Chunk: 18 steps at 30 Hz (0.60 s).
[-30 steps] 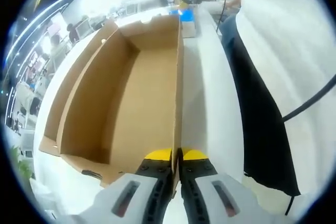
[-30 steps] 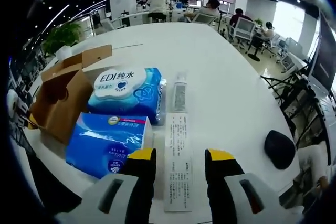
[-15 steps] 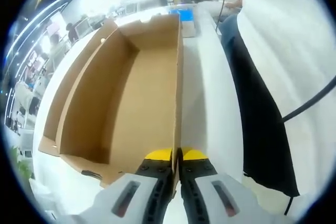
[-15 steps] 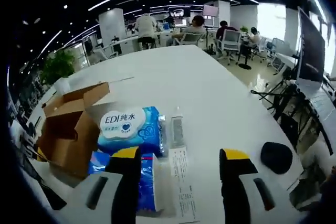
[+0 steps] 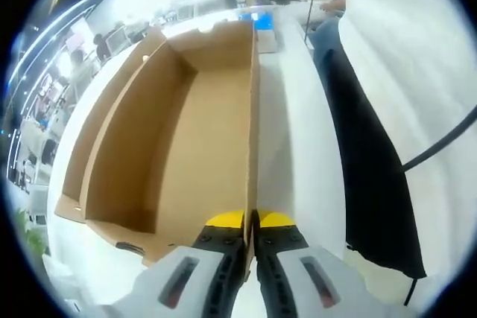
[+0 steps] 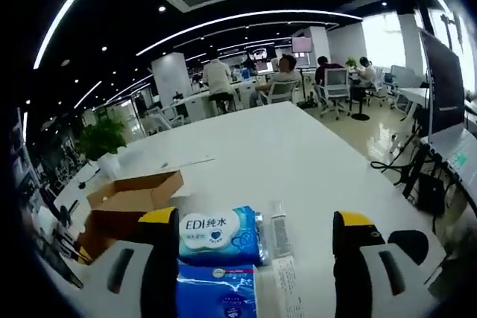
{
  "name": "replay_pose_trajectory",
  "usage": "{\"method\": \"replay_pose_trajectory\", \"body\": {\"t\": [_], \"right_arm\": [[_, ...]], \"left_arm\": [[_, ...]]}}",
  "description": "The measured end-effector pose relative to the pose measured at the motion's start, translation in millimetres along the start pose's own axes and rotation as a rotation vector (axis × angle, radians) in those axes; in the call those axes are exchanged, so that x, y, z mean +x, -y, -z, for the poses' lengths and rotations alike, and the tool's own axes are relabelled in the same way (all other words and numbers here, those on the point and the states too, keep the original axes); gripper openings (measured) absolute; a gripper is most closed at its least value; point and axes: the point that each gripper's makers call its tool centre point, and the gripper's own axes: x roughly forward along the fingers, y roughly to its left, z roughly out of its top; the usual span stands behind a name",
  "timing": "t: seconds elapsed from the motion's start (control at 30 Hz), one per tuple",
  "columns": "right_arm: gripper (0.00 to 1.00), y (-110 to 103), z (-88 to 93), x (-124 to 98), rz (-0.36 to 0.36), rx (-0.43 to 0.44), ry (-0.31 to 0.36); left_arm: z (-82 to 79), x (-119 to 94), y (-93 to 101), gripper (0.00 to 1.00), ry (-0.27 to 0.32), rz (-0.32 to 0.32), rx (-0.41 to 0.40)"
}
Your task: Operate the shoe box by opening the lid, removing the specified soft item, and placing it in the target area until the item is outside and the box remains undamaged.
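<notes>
- Left gripper view: the left tongs (image 5: 250, 221) are clenched on the thin top edge of one long wall of the open brown cardboard shoe box (image 5: 186, 132). My guess is that's just to pin the box so it doesn't skate around on the white desk (image 5: 294, 147).
- Going outward from there, the box interior looks bare, nothing soft in it that I can see. A person in a white top (image 5: 417, 72) stands right along the desk edge.
- Right gripper view: the right tongs (image 6: 261, 221) are spread wide apart with nothing between them, hovering above the desk.
- Just past them sit two soft packs: a blue plastic wipes pack with a white oval label (image 6: 218, 234) and, nearer the camera, a darker blue tissue pack (image 6: 216, 292). So the soft item is outside the box, lying just beside it, and I'd say the task looks basically done.
- A slim clear tube (image 6: 278, 225) lies next to the packs.
- This view gives you the box from the outside plus the packs. The left one gives you the box's inside, which you can't judge from here.
</notes>
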Motion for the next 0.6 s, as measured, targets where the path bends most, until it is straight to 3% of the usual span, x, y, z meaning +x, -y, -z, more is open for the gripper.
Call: {"method": "replay_pose_trajectory", "body": {"t": [0.03, 0.07, 0.1, 0.13, 0.23, 0.37, 0.43, 0.5, 0.6], "right_arm": [[0.82, 0.0, -2.5, -1.6, 0.006, -0.002, 0.002], [0.76, 2.6, -4.1, -3.8, 0.025, -0.059, -0.009], [0.63, 5.0, -1.4, -6.6, 0.041, -0.110, -0.048], [0.58, 4.4, -6.7, -7.9, 0.053, -0.129, -0.041], [0.64, -6.3, -23.6, -9.5, 0.002, -0.088, 0.006], [0.69, -9.0, -41.8, -12.5, -0.002, -0.122, 0.026], [0.83, -10.6, -46.8, -10.4, -0.007, -0.135, 0.010], [0.81, -17.0, -48.5, -11.6, -0.033, -0.168, -0.017], [0.79, -28.6, -56.2, -11.2, -0.073, -0.184, -0.004]], "left_arm": [[0.2, 0.1, -0.1, 0.03, 0.000, -0.001, 0.001], [0.2, 0.0, 0.0, 0.03, 0.001, -0.003, 0.002], [0.4, 0.0, -0.1, 0.03, 0.003, -0.007, 0.004], [0.5, 0.1, 0.0, 0.03, 0.004, -0.012, 0.009], [0.4, -0.3, -0.2, 0.03, 0.004, -0.017, 0.012], [1.3, 0.4, -1.0, 0.03, 0.004, -0.012, 0.014], [1.4, 0.4, -1.0, 0.03, 0.003, -0.010, 0.014], [1.2, 0.2, -1.1, 0.03, 0.003, -0.009, 0.012], [1.5, 0.2, -0.9, 0.03, 0.003, -0.008, 0.008]]}}
